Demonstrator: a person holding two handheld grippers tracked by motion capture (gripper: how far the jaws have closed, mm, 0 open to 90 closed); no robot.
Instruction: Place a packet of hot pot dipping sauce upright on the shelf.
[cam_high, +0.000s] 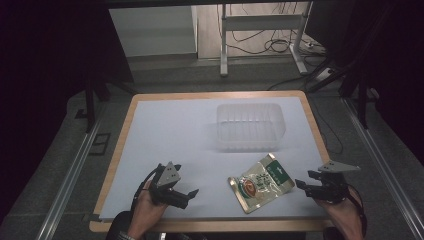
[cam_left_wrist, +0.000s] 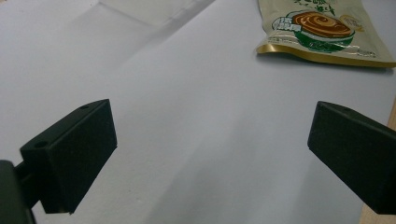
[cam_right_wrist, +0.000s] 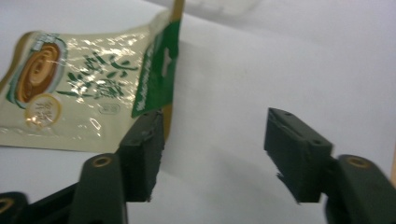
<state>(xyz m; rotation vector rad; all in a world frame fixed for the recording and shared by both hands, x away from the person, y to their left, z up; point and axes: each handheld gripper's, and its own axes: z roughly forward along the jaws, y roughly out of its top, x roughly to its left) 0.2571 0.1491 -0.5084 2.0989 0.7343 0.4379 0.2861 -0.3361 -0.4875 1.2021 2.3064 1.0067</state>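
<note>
Snack pouch (cam_high: 261, 183) lies flat on the white surface (cam_high: 175, 130), at about 5 o'clock from the clear plastic tub (cam_high: 250, 126). At 9 o'clock from it, the left gripper (cam_high: 186, 192) has its fingers wide apart, empty. At 3 o'clock, the right gripper (cam_high: 305, 180) has its fingers parted, holding nothing.

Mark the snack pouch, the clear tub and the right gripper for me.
snack pouch (cam_high: 261, 182): high view, middle of its printed face.
clear tub (cam_high: 250, 145): high view, near wall.
right gripper (cam_right_wrist: 212, 154): right gripper view, gap midway between its open fingers.
</note>
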